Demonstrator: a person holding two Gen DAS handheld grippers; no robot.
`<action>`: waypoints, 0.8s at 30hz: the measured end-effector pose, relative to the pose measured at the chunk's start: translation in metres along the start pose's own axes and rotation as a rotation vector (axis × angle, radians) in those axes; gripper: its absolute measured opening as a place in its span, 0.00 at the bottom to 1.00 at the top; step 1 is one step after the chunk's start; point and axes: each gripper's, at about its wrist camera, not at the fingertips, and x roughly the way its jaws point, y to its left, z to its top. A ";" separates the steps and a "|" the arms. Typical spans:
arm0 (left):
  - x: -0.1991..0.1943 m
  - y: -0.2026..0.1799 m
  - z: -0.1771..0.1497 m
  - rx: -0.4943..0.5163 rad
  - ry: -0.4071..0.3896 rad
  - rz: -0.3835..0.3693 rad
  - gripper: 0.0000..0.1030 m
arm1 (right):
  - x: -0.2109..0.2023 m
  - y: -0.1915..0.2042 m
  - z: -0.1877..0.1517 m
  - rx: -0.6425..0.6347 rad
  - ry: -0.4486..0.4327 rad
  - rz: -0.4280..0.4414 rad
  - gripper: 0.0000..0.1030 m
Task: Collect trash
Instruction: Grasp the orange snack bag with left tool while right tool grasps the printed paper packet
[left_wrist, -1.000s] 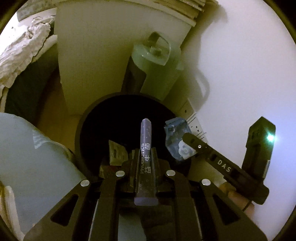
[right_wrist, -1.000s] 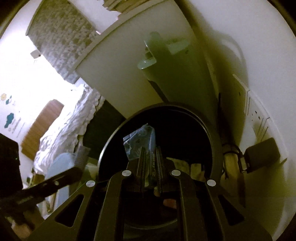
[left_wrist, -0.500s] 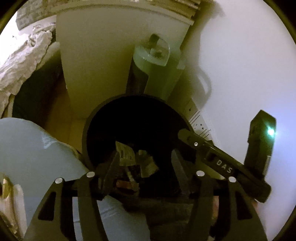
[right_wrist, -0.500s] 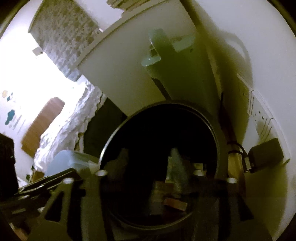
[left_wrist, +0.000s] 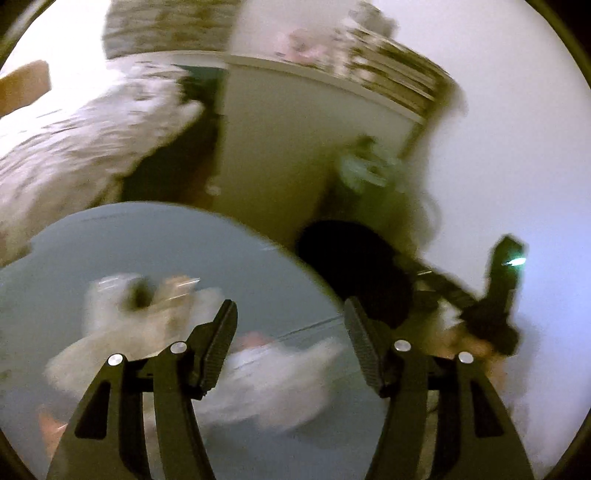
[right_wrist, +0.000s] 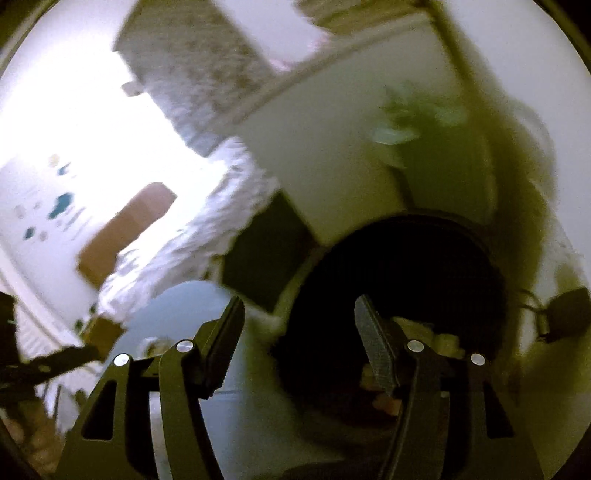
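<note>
Both hand-held grippers, left (left_wrist: 290, 319) and right (right_wrist: 299, 317), gape empty. Blurred white trash (left_wrist: 147, 314) lies on the desk (left_wrist: 147, 240), nearest the left, just ahead-left.

No readable text, labels or nos. in either view, both too motion-blurred. Right gripper (left_wrist: 439, 284) body, seen from left wrist cam, shows only a dark smear, nothing legible. Wall stickers (right_wrist: 59, 206) in right wrist view are coloured blobs, no letters made out.
</note>
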 end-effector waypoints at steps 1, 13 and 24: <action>-0.013 0.022 -0.011 -0.023 -0.009 0.054 0.59 | -0.002 0.014 -0.001 -0.017 0.003 0.027 0.66; -0.049 0.160 -0.106 -0.215 0.108 0.282 0.59 | 0.059 0.242 -0.063 -0.437 0.372 0.195 0.68; -0.034 0.163 -0.117 -0.148 0.132 0.278 0.63 | 0.136 0.273 -0.112 -0.528 0.589 0.053 0.55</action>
